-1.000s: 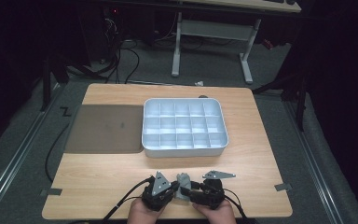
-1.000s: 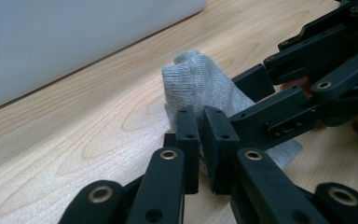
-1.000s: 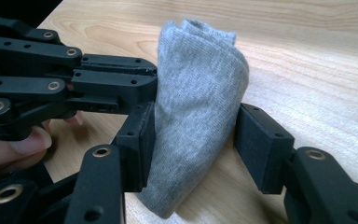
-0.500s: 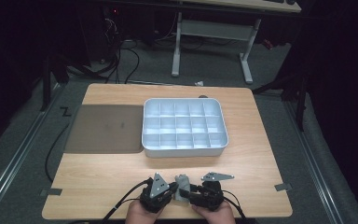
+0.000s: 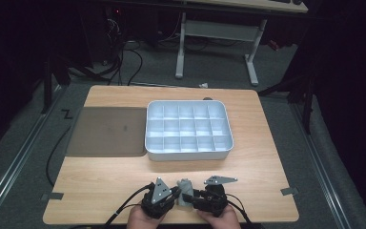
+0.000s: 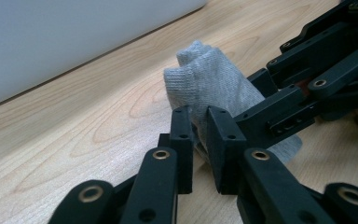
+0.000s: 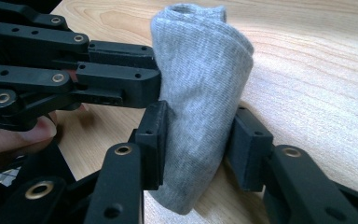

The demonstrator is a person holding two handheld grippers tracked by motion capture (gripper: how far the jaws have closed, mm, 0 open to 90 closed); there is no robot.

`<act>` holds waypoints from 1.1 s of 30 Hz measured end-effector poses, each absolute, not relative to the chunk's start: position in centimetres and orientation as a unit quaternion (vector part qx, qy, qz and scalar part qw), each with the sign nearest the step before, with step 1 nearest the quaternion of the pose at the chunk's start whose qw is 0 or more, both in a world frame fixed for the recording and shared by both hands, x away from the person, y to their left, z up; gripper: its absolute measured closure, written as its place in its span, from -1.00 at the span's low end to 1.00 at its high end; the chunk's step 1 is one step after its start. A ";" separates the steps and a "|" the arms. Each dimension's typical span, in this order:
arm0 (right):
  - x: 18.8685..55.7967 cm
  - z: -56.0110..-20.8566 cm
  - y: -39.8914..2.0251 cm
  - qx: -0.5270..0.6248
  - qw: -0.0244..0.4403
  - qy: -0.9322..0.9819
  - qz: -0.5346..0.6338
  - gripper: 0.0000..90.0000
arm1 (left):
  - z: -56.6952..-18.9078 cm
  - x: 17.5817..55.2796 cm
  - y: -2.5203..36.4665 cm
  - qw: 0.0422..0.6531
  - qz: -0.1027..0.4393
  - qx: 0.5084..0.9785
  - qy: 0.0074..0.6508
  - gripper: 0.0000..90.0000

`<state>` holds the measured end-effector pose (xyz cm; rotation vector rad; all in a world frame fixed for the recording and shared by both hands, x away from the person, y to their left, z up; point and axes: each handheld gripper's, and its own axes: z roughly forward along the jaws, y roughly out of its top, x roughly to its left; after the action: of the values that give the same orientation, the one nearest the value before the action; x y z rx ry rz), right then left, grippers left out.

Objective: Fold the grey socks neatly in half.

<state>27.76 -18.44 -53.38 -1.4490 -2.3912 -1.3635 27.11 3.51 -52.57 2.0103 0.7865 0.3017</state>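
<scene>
Wooden table (image 5: pixel 124 176) near edge: we clamp the rolled grey sock (image 7: pixel 200 93) upright with both grippers, right gripper (image 7: pixel 198 144) just closing on its middle, left gripper (image 6: pixel 200 140) pinching a fold and just easing, so the roll holds.

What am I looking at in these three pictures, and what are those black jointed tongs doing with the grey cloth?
A person sits at a wooden table with a hand-held tool in each hand; there is no robot arm. The wide picture looks down from above; the other two come from small cameras riding on each tool.

On the table lie a white divided tray and a dark mat.

At the near edge, the left tongs and right tongs meet on a rolled grey sock. The left pair pinches a thin fold of it, its jaws having just eased open slightly. The right pair has been closing around the thick roll, and its pads now appear to touch the fabric on both sides.
</scene>
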 end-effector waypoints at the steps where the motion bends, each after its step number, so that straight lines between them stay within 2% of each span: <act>1: 27.8 -53.4 -18.5 -0.464 0.017 -0.769 -0.440 0.37 | -52.5 27.1 3.6 0.463 0.123 0.817 0.320 0.78; 5: 27.8 -53.4 -18.5 -0.459 0.019 -0.770 -0.442 0.42 | -52.3 27.1 3.8 0.462 0.126 0.818 0.319 0.73; 12: 27.9 -53.2 -18.5 -0.443 0.014 -0.780 -0.441 0.54 | -51.3 27.4 7.4 0.438 0.157 0.824 0.323 0.46; 14: 27.9 -53.1 -18.4 -0.441 0.010 -0.782 -0.440 0.54 | -51.0 27.9 9.9 0.439 0.166 0.814 0.341 0.41; 20: 27.8 -53.0 -18.4 -0.440 0.003 -0.782 -0.442 0.55 | -52.1 28.1 12.2 0.461 0.164 0.787 0.376 0.29; 23: 27.7 -52.7 -18.4 -0.441 -0.017 -0.781 -0.442 0.56 | -52.5 28.2 12.8 0.456 0.160 0.789 0.380 0.24; 24: 27.7 -52.3 -18.5 -0.439 -0.041 -0.784 -0.437 0.56 | -52.6 28.3 13.1 0.456 0.162 0.787 0.382 0.23; 33: 28.5 -51.2 -19.0 -0.442 -0.085 -0.794 -0.409 0.56 | -52.8 28.6 13.8 0.462 0.149 0.790 0.375 0.24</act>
<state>28.49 -19.04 -51.16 -1.4685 -2.6380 -1.3605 28.60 13.77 -52.85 1.9415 0.9227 0.3657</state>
